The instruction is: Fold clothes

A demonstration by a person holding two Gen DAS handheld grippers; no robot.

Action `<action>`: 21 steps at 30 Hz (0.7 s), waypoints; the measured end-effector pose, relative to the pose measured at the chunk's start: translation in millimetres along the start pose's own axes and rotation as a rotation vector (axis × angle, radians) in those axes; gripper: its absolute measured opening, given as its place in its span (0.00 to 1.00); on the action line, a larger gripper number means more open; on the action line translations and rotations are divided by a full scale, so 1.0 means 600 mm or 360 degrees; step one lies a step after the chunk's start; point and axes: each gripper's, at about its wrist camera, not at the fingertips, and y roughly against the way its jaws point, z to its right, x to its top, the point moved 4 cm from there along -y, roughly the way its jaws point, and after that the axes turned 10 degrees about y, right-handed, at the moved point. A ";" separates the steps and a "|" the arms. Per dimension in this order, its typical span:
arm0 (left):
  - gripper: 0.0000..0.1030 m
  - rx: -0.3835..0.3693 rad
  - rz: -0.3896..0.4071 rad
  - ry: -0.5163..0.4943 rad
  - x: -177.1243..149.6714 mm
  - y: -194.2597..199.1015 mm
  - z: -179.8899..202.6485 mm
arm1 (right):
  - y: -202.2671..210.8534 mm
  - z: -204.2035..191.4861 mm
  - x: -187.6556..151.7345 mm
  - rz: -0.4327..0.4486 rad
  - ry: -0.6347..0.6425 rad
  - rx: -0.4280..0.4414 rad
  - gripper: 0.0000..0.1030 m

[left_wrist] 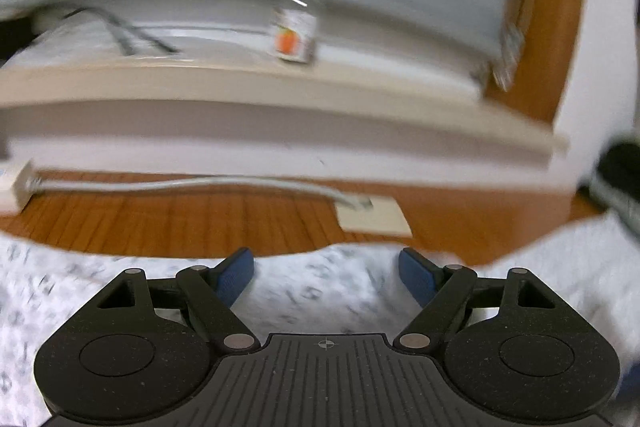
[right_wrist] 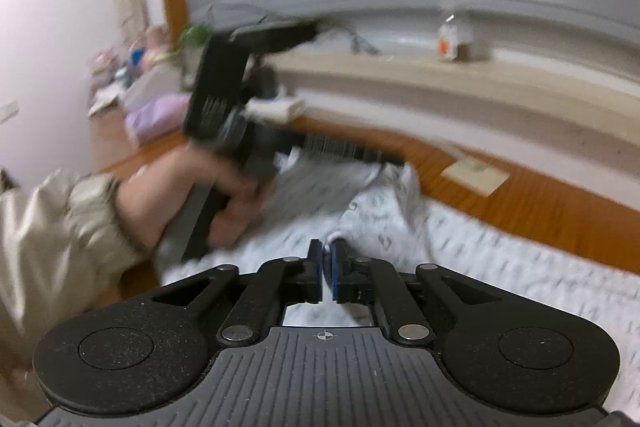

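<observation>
A white garment with a small grey print [left_wrist: 316, 295] lies on the wooden table [left_wrist: 180, 223]. My left gripper [left_wrist: 326, 267] is open, its blue pads [left_wrist: 236, 279] spread just above the garment's far edge, nothing between them. In the right wrist view the same garment [right_wrist: 460, 251] spreads across the table, with a grey part [right_wrist: 312, 191] bunched up. My right gripper [right_wrist: 327, 263] is shut on a fold of the white garment. The left gripper [right_wrist: 228, 99], held by a hand, shows at the left in that view, over the garment.
A white ledge [left_wrist: 280, 95] runs along the back with a small carton [left_wrist: 294, 37] on it, under grey blinds. A cable [left_wrist: 180, 183] and a flat white adapter [left_wrist: 374, 219] lie on the table. Clutter [right_wrist: 140, 87] sits at the far left.
</observation>
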 end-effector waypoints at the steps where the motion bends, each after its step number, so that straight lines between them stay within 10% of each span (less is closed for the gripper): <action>1: 0.80 -0.0001 0.0008 0.0061 0.002 0.001 -0.010 | 0.007 0.000 -0.006 0.0002 0.0006 0.0023 0.09; 13: 0.80 0.0007 -0.0020 0.0080 0.006 -0.007 -0.010 | 0.037 0.169 -0.043 -0.0034 -0.0110 -0.0399 0.22; 21: 0.80 -0.0007 0.0013 0.0090 0.008 0.001 -0.012 | -0.095 0.197 -0.007 -0.0190 0.0091 -0.0240 0.33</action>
